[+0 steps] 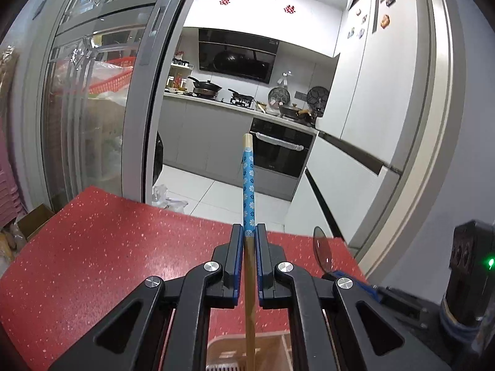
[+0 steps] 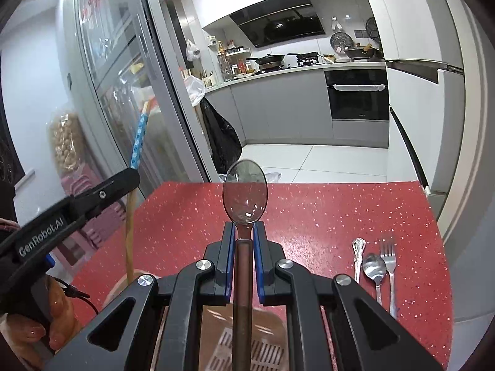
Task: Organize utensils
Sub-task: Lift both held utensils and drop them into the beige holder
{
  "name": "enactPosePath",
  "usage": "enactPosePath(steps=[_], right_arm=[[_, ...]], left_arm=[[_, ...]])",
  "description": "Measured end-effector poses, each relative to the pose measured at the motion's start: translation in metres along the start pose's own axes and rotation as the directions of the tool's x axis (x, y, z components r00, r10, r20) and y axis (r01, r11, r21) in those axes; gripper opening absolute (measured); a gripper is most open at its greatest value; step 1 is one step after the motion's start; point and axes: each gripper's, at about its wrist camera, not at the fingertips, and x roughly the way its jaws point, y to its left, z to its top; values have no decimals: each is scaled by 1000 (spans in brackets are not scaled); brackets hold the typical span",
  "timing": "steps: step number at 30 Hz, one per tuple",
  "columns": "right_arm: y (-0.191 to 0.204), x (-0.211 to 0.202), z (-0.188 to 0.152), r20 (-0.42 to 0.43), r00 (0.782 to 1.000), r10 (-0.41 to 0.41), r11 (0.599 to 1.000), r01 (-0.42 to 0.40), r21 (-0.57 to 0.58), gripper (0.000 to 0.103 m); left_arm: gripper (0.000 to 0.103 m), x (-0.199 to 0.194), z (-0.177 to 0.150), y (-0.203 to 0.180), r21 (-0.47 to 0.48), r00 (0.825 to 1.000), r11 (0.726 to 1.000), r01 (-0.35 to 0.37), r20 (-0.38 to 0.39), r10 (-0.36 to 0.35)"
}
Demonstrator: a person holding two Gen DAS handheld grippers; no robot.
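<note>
My left gripper (image 1: 249, 232) is shut on a wooden chopstick (image 1: 248, 185) with a blue flowered upper part, held upright above the red table (image 1: 108, 247). It also shows in the right wrist view (image 2: 137, 142). My right gripper (image 2: 244, 227) is shut on a translucent dark spoon (image 2: 244, 196), bowl pointing up; its bowl shows in the left wrist view (image 1: 321, 249). A beige slotted utensil holder (image 2: 247, 340) sits below both grippers; it also shows in the left wrist view (image 1: 225, 352). A metal spoon (image 2: 375, 269), a fork (image 2: 389, 259) and a third metal utensil (image 2: 358, 253) lie on the table at the right.
The table's far edge (image 2: 309, 183) faces an open kitchen with an oven (image 2: 359, 92). A glass sliding door (image 1: 102, 99) stands at the left. A black device with a green light (image 1: 473, 262) stands at the right of the left wrist view.
</note>
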Motion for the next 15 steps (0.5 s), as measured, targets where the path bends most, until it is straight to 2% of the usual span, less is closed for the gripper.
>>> enactPosePath(steps=[5, 8, 15], right_arm=[[-3, -11, -14, 19, 1000, 5, 1000, -4, -25, 13], [-5, -19, -20, 35, 999, 22, 1000, -22, -1, 13], [-12, -32, -28, 49, 997, 55, 997, -57, 51, 13]], left_arm=[[31, -8, -16, -4, 39, 1000, 999, -18, -5, 18], [31, -13, -25, -9, 84, 1000, 996, -30, -6, 30], [31, -21, -35, -7, 100, 998, 993, -56, -35, 60]])
